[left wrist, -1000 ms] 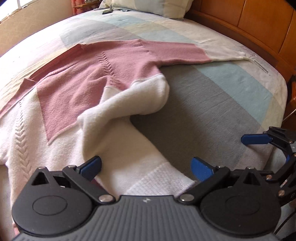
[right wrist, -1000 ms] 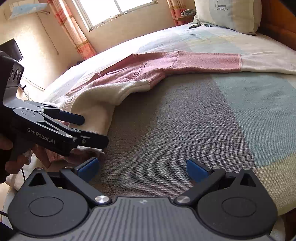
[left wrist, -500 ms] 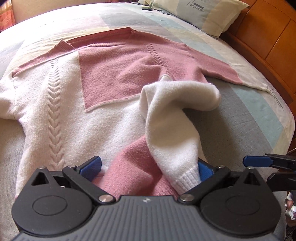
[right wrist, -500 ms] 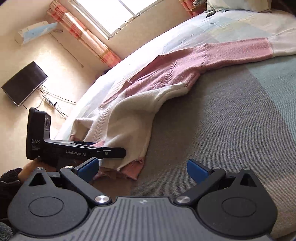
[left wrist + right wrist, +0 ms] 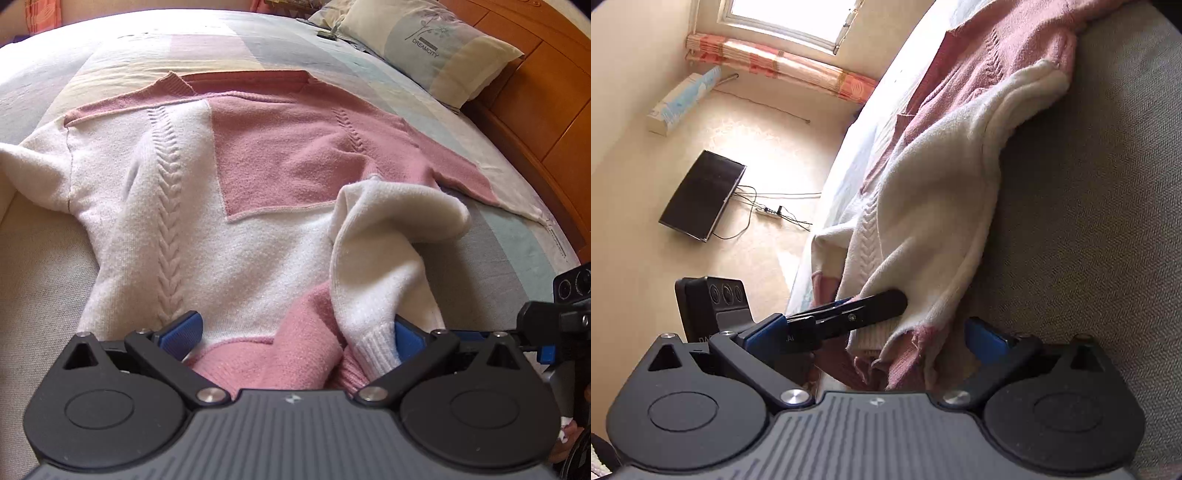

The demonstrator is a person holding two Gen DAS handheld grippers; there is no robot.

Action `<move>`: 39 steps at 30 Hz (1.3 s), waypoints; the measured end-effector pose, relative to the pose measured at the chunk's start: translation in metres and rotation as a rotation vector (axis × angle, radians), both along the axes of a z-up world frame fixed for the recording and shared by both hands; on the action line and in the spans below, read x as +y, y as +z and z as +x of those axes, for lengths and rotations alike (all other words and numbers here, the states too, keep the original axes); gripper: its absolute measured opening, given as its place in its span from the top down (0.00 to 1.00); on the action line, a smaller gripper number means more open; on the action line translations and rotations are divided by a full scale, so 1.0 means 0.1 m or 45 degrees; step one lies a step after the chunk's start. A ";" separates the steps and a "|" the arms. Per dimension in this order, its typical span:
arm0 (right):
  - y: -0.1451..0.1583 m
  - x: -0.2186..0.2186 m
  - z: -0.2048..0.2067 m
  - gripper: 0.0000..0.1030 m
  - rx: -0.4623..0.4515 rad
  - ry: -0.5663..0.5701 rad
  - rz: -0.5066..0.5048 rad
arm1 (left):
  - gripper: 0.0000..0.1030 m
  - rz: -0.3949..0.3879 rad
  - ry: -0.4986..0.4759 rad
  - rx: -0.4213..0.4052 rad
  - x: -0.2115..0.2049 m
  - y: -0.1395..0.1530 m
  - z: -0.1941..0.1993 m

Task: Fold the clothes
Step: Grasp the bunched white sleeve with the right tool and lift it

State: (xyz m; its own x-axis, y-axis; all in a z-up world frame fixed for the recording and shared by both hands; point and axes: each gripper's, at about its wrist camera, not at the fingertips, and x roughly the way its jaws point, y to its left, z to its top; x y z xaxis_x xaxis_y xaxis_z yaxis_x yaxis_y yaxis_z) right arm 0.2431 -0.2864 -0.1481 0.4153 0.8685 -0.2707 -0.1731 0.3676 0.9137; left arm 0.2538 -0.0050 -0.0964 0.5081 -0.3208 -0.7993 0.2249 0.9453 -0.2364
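A pink and white knit sweater (image 5: pixel 258 221) lies spread on the bed, front up. Its white sleeve (image 5: pixel 384 236) is folded back across the body, and the ribbed cuff (image 5: pixel 373 350) rests against my left gripper's right pad. My left gripper (image 5: pixel 295 336) is open, low over the pink hem (image 5: pixel 258 362), with hem and cuff lying between its fingers. My right gripper (image 5: pixel 875 338) is open too, its view tilted, with the sweater's lower corner (image 5: pixel 908 354) between its fingers. The left gripper (image 5: pixel 897 301) shows edge-on against that corner. The right gripper (image 5: pixel 543 332) sits at the left view's right edge.
A pillow (image 5: pixel 432 51) and a wooden headboard (image 5: pixel 546 110) lie beyond the sweater at the right. The patchwork bed cover (image 5: pixel 498 258) is bare to the sweater's right. Off the bed are a black screen (image 5: pixel 701 195) on the wall and a power strip (image 5: pixel 768 211).
My left gripper swung over the sweater and closed in on its hem and cuff. My right gripper rolled sideways and came up to the hem corner beside the left one. Both stayed open.
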 end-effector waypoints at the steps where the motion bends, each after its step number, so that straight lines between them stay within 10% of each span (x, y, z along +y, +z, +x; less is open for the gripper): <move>1: -0.03 -0.02 0.03 0.00 0.006 -0.005 0.046 | 0.00 0.009 -0.005 -0.011 0.00 0.03 -0.02; 12: -0.39 -0.29 0.16 0.03 -0.054 -0.107 0.528 | 0.00 0.055 0.043 -0.078 0.01 0.23 -0.31; 16: -0.63 -0.44 0.10 0.35 -0.024 -0.169 0.600 | 0.00 0.069 0.066 -0.083 0.05 0.26 -0.40; 25: -0.16 -0.07 0.10 0.41 -0.166 -0.110 0.035 | 0.00 0.095 0.092 -0.086 0.09 0.29 -0.53; 30: -0.10 -0.02 0.10 0.85 -0.050 -0.156 -0.150 | 0.00 0.104 0.093 -0.112 0.10 0.39 -0.63; 39: 0.29 -0.16 -0.29 0.80 -0.111 -0.312 -0.280 | 0.00 0.113 0.091 -0.130 0.08 0.49 -0.82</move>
